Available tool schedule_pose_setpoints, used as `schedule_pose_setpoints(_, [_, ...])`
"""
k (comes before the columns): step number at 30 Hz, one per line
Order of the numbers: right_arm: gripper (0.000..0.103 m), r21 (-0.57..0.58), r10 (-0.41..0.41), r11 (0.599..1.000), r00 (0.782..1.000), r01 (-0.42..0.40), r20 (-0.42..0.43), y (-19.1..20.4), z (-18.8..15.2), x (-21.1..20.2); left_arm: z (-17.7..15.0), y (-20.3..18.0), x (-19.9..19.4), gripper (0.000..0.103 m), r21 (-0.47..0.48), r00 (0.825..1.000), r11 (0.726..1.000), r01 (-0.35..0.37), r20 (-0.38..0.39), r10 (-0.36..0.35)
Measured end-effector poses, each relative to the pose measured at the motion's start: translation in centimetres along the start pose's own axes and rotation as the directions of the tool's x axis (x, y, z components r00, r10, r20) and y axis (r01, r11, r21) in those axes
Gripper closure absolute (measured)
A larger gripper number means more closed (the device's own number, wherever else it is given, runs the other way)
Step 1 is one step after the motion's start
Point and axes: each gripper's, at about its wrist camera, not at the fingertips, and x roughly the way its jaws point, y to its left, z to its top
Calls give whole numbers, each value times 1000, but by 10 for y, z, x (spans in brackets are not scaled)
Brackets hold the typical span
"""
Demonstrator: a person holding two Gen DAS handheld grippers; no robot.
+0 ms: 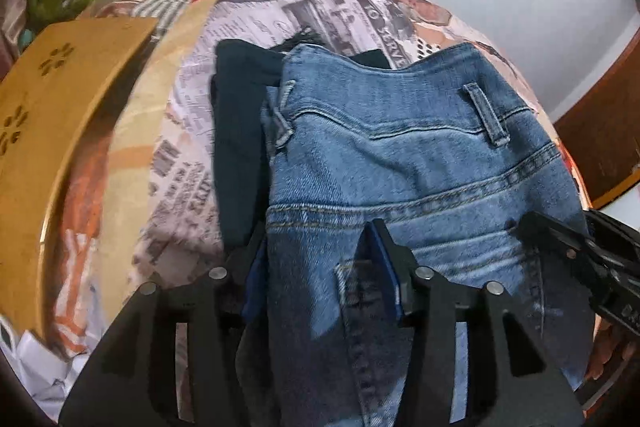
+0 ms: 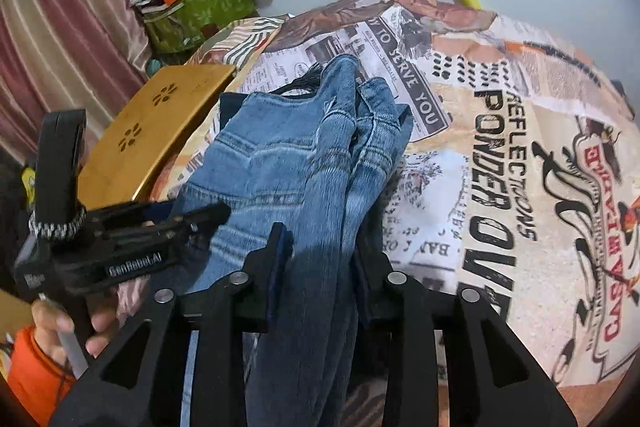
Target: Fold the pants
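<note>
Both grippers hold denim. Left gripper [image 1: 316,247] fingers straddle the blue jeans [image 1: 400,167] near the waistband; right gripper [image 2: 320,251] fingers pinch a bunched fold. Jeans lie on the newspaper-print bedspread [image 2: 500,147], beside a wooden board [image 2: 160,123].

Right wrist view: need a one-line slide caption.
Right gripper straddles bunched blue jeans on a newspaper-print bedspread; left gripper alongside.

The jeans [image 1: 400,163] hide most of a dark garment [image 1: 236,131] (its kind unclear)
</note>
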Motion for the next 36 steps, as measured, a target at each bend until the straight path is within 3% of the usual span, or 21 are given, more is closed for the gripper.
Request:
schedule_pose_setpoints(6, [71,21,22,1000,999,-23,48,3,-17,-35,-13,-14,-45,54,80,995,992,-94,29,92])
schedule_pose_setpoints(12, [71,8,68,997,981,-70,181,22,-34,-108,-26,-22,-118,54,68,992,997,-45,124,36])
schedule_pose_setpoints(18, [71,-27,105,994,933,-102,344,51,-60,-204,-48,-53,-222,54,114,963,993,-28,268,-4])
schedule_pose_setpoints(22, [71,-59,113,994,888,-97,445,73,-84,-262,-74,-76,-297,54,163,928,986,-25,371,-38])
schedule_pose_setpoints(25, [71,-85,134,991,855,-106,501,90,-108,-298,-104,-93,-352,54,200,891,980,-23,448,-70])
schedule_pose_setpoints(32, [71,-123,116,991,764,-48,635,130,-164,-365,-188,-125,-441,54,261,792,960,-103,606,-80])
schedule_pose_setpoints(33, [71,-127,112,991,749,-38,653,137,-174,-374,-204,-129,-453,54,260,770,957,-125,634,-72])
schedule_pose_setpoints(36, [70,-128,93,992,724,-6,684,151,-192,-385,-236,-135,-473,54,254,732,959,-127,676,-82])
